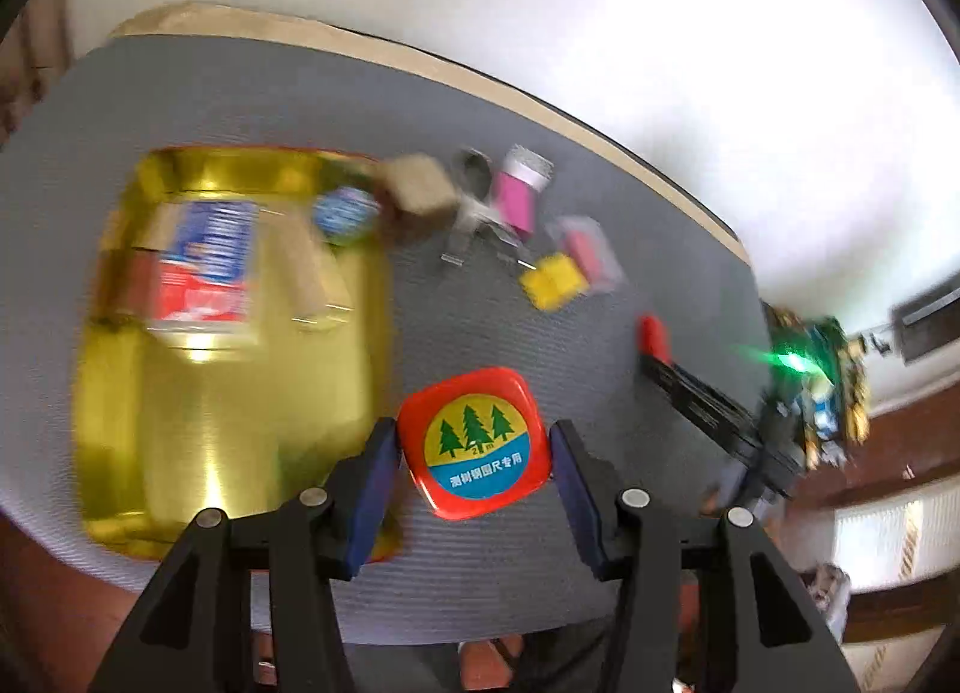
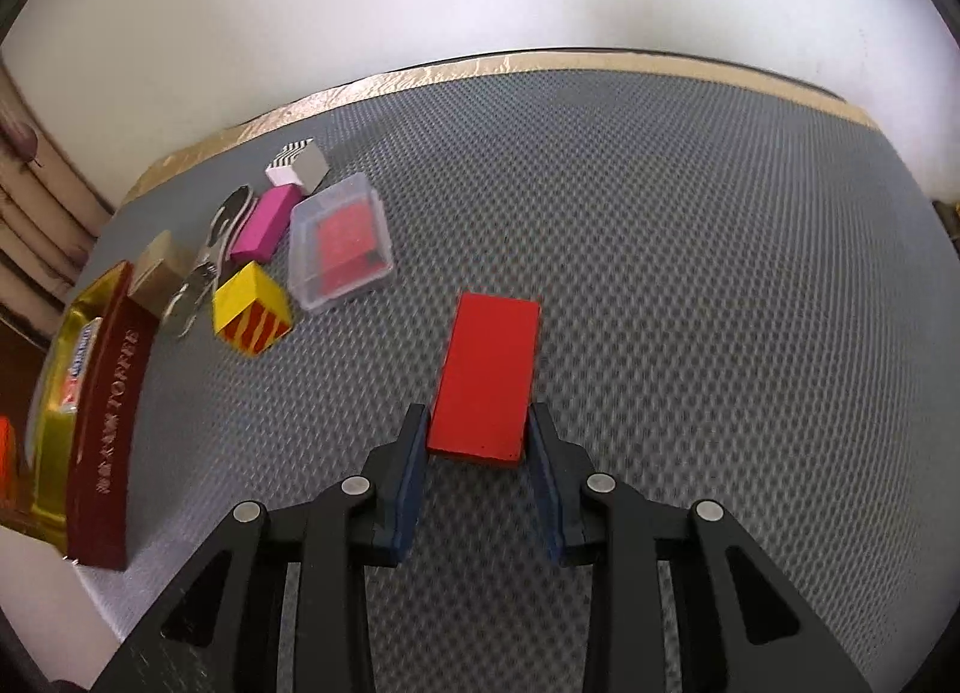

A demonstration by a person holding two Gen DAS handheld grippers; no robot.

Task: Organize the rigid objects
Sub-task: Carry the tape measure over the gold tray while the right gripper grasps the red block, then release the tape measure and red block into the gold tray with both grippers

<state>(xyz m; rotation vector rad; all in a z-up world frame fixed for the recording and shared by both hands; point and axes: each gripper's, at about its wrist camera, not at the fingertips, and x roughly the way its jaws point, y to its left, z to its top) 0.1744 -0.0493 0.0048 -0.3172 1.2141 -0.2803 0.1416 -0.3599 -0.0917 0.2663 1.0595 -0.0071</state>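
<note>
My left gripper [image 1: 474,441] is shut on a red square tape measure [image 1: 474,441] with a tree label, held above the grey mat [image 1: 240,93] beside an open gold tin [image 1: 228,333]. The tin holds a blue-and-red packet [image 1: 204,267] and wooden blocks. My right gripper [image 2: 478,429] is shut on the near end of a flat red block [image 2: 489,375] that lies low over the mat [image 2: 660,213]. The right gripper [image 1: 708,393] and red block [image 1: 654,336] also show in the left wrist view.
A cluster lies on the mat: yellow striped cube [image 2: 252,312], clear box with red insert [image 2: 339,240], pink block [image 2: 267,222], white-grey block [image 2: 298,165], metal clip [image 2: 222,237], tan block [image 2: 157,273]. The tin's maroon side [image 2: 105,417] stands at left.
</note>
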